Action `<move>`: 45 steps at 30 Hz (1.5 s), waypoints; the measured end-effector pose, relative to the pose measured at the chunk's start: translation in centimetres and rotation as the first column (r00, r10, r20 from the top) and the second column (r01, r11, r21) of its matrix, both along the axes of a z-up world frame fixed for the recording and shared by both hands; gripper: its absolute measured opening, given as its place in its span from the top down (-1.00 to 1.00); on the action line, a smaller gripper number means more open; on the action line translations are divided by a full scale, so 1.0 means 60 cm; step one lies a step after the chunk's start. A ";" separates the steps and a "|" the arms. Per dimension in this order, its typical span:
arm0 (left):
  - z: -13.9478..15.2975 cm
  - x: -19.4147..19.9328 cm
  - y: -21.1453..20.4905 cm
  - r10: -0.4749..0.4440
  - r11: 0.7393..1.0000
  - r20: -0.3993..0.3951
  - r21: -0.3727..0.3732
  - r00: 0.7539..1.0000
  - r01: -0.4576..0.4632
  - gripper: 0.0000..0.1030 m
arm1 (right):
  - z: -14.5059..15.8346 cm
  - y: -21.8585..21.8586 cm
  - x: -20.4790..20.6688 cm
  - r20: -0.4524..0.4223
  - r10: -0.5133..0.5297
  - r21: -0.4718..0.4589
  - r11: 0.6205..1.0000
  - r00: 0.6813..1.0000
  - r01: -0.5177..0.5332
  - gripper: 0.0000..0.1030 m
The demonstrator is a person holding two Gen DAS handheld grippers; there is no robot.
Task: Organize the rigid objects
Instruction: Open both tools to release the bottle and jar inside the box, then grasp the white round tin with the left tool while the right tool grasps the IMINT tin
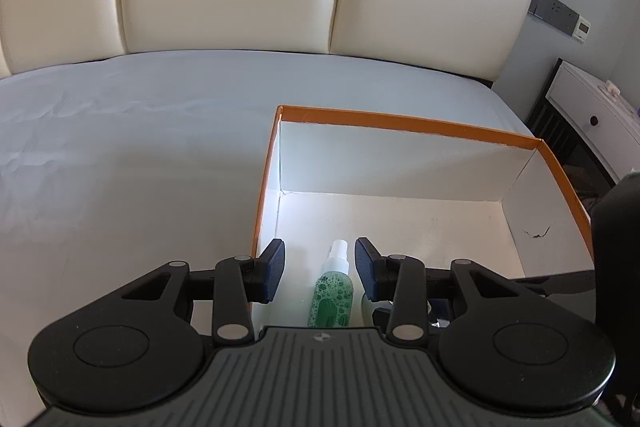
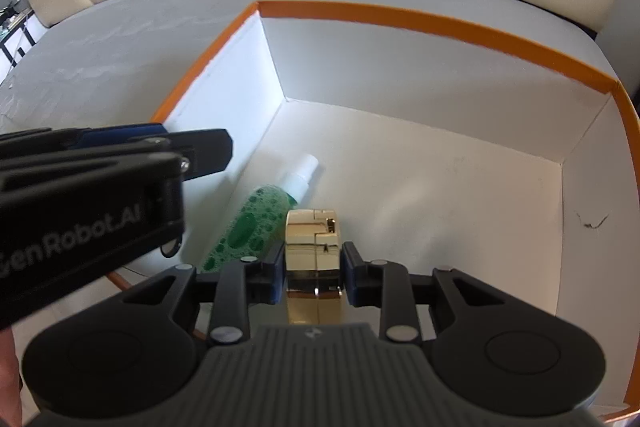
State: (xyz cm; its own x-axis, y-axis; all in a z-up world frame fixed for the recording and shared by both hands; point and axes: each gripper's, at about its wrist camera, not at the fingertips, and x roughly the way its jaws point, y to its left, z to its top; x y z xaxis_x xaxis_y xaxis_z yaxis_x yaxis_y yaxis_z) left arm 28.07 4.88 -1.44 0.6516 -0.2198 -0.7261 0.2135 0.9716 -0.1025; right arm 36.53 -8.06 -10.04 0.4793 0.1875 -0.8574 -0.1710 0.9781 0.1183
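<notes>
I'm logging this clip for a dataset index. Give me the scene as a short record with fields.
setting: orange-rimmed box on a bed
in box: green spray bottle, lying on the box floor near the left wall
left gripper: open, above the bottle, holding nothing
right gripper: shut on a gold object, over the box floor beside the bottle
box damage: small tear in the right wall
</notes>
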 end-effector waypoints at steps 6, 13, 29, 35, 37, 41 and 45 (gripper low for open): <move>-0.001 -0.008 0.000 -0.006 1.000 0.004 0.005 1.000 0.006 0.12 | 0.023 0.017 -0.018 0.081 0.056 -0.078 0.996 0.995 -0.050 0.31; 0.012 -0.026 0.006 0.005 1.000 0.047 -0.007 0.999 -0.004 0.12 | 0.051 0.020 -0.041 0.158 0.079 -0.121 0.991 0.984 -0.060 0.22; 0.084 -0.122 0.000 0.018 0.997 0.173 -0.071 0.985 -0.006 0.12 | 0.143 -0.021 -0.172 0.415 0.046 -0.134 0.991 0.909 0.011 -0.16; 0.089 -0.167 -0.003 -0.001 0.994 0.192 -0.105 0.981 0.021 0.02 | 0.146 -0.038 -0.232 0.476 0.026 -0.157 0.986 0.879 0.056 -0.23; 0.077 -0.182 -0.007 -0.023 0.993 0.172 -0.114 0.985 0.043 0.02 | 0.139 -0.047 -0.252 0.481 0.017 -0.158 0.985 0.877 0.067 -0.23; 0.042 -0.200 -0.009 -0.063 0.984 0.072 -0.161 0.995 0.074 0.02 | 0.114 -0.066 -0.290 0.467 -0.003 -0.163 0.983 0.884 0.090 -0.23; 0.001 -0.213 -0.006 -0.070 0.980 -0.047 -0.188 0.996 0.060 0.02 | 0.084 -0.085 -0.325 0.435 -0.034 -0.162 0.980 0.900 0.115 -0.23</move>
